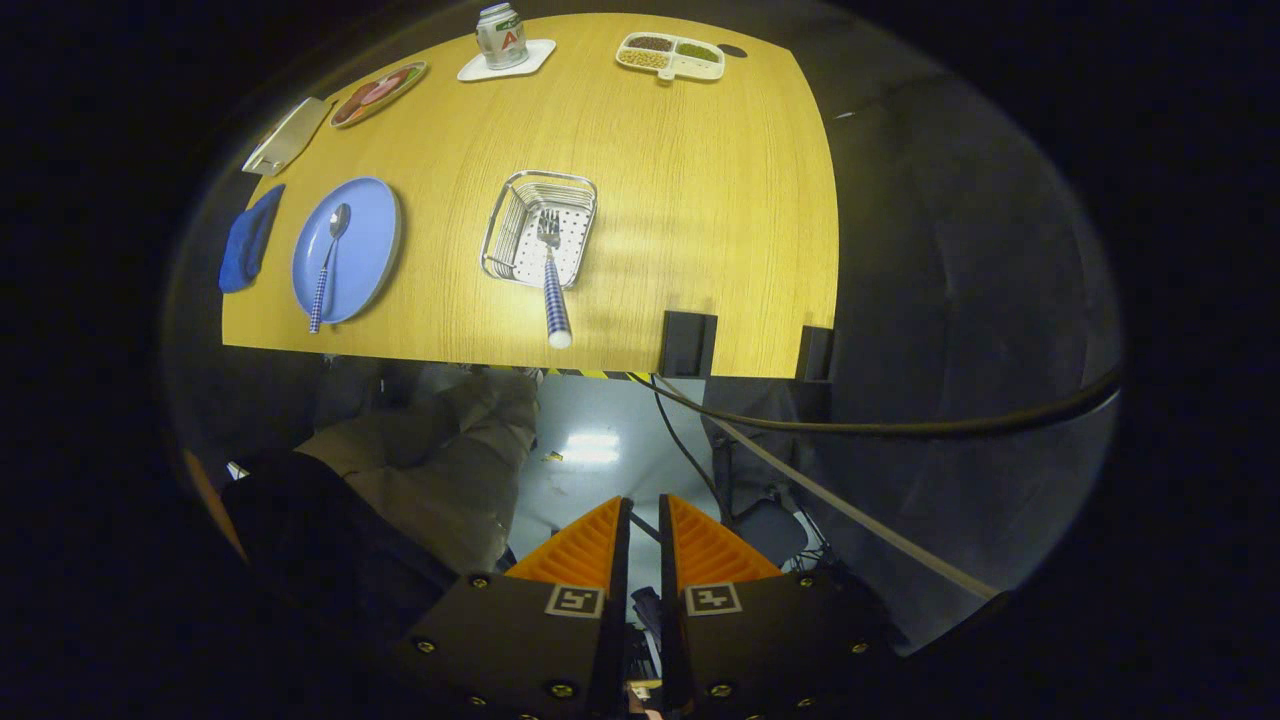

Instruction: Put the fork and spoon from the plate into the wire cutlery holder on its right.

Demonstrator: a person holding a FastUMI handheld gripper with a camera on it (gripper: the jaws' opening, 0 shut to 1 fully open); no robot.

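Resting fork (549,270) tines-down in holder (538,229)

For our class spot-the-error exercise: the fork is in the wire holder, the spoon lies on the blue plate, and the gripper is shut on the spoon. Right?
Not quite. In the gripper view the gripper holds nothing, fingers nearly closed, far from the table. The fork in the wire holder and the spoon on the blue plate are right.

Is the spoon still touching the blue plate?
Touching. The gripper view shows the spoon lying flat across the blue plate, its bowl and handle resting on it. The gripper hangs far back from the table, fingers nearly closed on nothing.
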